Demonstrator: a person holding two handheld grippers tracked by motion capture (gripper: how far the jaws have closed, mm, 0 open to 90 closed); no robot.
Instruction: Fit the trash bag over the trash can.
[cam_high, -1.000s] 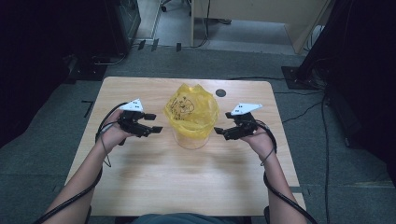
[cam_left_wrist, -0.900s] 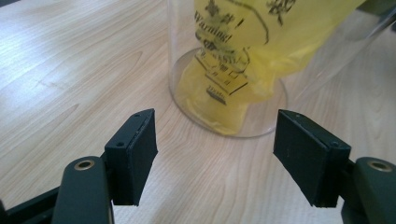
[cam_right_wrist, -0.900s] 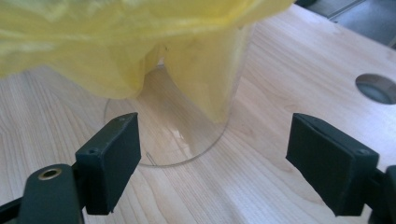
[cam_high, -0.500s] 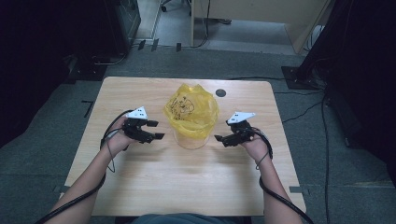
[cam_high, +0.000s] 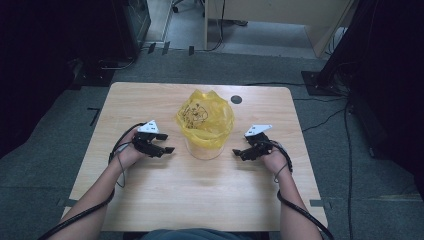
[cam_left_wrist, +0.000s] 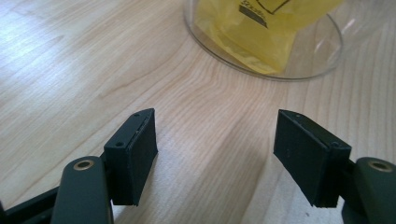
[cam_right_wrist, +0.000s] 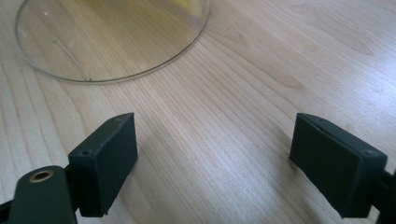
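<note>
Both grippers, left (cam_high: 169, 149) and right (cam_high: 235, 152), have lowered beside the bag-lined container (cam_high: 204, 145); jaws apart.

Your light wooden table (cam_high: 200, 200) is evenly lit from above, while the room around it falls into near darkness. The high view is soft and slightly grainy. Up close, the clear round plastic container (cam_left_wrist: 322, 56) shows faint rim glare, and the black jaws (blurred at the bottom edge) cast soft shadows.
</note>
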